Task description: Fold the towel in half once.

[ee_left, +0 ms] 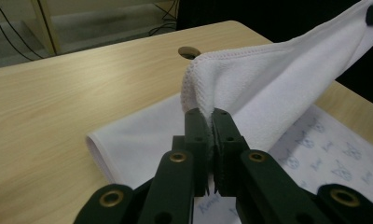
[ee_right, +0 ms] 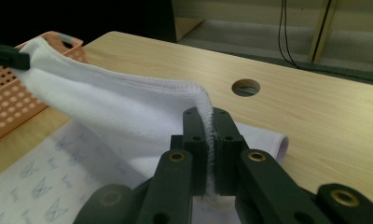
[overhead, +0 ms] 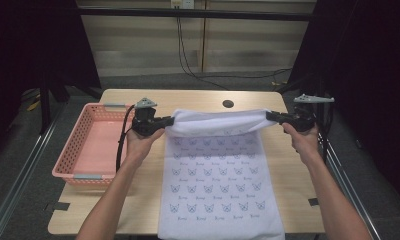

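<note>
Towel lies flat on the table, far edge lifted. Left gripper and right gripper each pinch a far corner, pulled taut so it folds evenly toward the near edge, I'd guess.

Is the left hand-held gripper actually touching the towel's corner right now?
Touching. The left gripper view shows the left hand-held gripper with its jaws closed on the stitched corner of the white towel, the fabric pinched between them.
</note>
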Demonstrator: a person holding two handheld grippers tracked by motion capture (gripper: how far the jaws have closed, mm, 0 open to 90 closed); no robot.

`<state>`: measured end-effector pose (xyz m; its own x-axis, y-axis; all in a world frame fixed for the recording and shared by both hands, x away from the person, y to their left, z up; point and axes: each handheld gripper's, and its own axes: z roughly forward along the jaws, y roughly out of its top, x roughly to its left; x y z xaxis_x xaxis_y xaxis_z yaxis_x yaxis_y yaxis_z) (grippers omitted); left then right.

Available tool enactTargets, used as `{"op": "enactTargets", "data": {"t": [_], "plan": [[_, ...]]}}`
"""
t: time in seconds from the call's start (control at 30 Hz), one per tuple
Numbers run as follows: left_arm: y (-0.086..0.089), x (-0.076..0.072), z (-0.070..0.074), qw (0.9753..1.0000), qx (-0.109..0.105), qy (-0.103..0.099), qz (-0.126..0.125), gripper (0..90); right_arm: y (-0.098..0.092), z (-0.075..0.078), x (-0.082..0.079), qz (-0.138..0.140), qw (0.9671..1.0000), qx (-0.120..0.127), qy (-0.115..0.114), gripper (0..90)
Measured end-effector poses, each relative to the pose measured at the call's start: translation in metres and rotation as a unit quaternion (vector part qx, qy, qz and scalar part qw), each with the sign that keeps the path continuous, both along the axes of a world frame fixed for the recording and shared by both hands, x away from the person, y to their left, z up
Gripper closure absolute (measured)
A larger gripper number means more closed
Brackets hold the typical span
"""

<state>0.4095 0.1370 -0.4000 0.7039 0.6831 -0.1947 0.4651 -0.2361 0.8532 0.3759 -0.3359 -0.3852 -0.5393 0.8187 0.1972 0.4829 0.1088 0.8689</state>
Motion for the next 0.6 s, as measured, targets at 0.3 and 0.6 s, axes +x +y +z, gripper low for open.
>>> {"op": "enactTargets", "data": {"t": [0.3, 0.6], "plan": [[0.017, -0.056, 0.055, 0.997, -0.023, -0.059, -0.045, 86.8, -0.005, 0.034, -0.05, 0.029, 0.9991, 0.012, -0.028, 86.1], [0.032, -0.105, 0.054, 0.9945, -0.043, -0.082, -0.05, 86.8, 0.004, 0.058, -0.111, 0.064, 0.9938, 0.024, -0.087, 86.1]]}}
